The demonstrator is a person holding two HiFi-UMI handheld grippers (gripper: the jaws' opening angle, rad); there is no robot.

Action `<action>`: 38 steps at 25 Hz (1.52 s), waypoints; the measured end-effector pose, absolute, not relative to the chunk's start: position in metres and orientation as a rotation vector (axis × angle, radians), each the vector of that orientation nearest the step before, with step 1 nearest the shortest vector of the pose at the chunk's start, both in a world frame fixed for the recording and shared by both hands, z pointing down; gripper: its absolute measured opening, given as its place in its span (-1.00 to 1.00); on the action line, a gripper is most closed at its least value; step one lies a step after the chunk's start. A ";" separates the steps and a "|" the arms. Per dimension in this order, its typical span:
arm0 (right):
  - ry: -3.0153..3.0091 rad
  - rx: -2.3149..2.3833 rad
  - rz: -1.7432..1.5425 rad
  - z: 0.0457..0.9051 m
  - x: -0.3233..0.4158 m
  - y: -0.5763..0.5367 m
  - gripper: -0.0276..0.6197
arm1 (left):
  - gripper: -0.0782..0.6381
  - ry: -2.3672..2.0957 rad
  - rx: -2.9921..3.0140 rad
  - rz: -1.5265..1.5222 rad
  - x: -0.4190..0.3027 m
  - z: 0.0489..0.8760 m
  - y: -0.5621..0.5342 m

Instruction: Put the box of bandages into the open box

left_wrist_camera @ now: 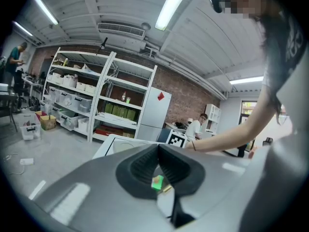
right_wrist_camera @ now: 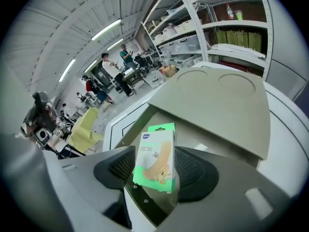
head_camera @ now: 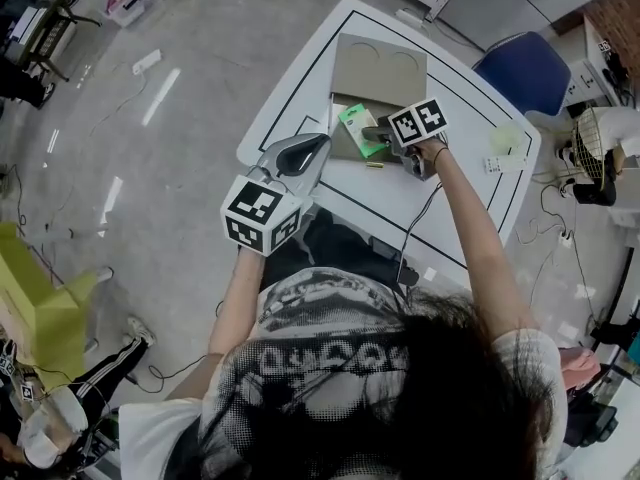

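In the head view, the green box of bandages [head_camera: 357,128] is seen standing inside the open box [head_camera: 378,68], far on the table [head_camera: 470,218]. In the left gripper view, the left gripper [left_wrist_camera: 157,151] is seen shut, with nothing held. In the right gripper view, the right gripper [right_wrist_camera: 155,164] is spread wide round the box of bandages and is not squeezing it. The card is judged light and thin, so it is best held softly by its flat sides.

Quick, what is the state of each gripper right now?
Left gripper: closed, holding nothing.
Right gripper: open; the green cardboard box of bandages stands between its jaws, not gripped.
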State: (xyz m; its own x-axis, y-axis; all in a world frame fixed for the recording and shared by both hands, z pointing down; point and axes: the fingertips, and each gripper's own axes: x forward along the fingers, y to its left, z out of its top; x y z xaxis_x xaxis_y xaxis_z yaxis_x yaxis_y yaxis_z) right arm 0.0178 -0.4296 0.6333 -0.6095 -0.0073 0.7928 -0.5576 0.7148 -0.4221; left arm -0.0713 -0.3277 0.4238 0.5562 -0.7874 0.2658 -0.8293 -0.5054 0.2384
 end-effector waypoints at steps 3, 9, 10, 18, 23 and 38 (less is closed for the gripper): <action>-2.165 0.451 0.832 0.617 0.015 -0.428 -0.16 | -0.78 -1.318 2.461 0.176 -0.069 0.425 -0.326; -2.350 0.524 0.812 0.564 0.007 -0.415 -0.19 | -0.78 -1.304 2.475 0.175 -0.068 0.421 -0.322; -2.381 0.541 0.804 0.555 0.006 -0.411 -0.20 | -0.78 -1.302 2.478 0.174 -0.068 0.420 -0.321; -2.576 0.692 0.804 0.499 0.002 -0.370 -0.30 | -0.78 -1.276 2.515 0.163 -0.067 0.412 -0.303; -2.635 0.778 0.824 0.481 -0.002 -0.337 -0.37 | -0.78 -1.255 2.538 0.158 -0.066 0.407 -0.289; -2.702 1.076 0.875 0.445 -0.016 -0.232 -0.69 | -0.78 -1.170 2.625 0.181 -0.081 0.388 -0.197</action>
State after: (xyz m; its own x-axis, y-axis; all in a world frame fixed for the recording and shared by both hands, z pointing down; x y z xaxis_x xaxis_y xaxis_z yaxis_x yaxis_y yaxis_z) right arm -0.0156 -0.2323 0.4446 -0.7443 -0.5985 0.2964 -0.6587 0.5843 -0.4741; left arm -0.0813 -0.1971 0.3875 0.6679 -0.7116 0.2182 -0.7442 -0.6415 0.1859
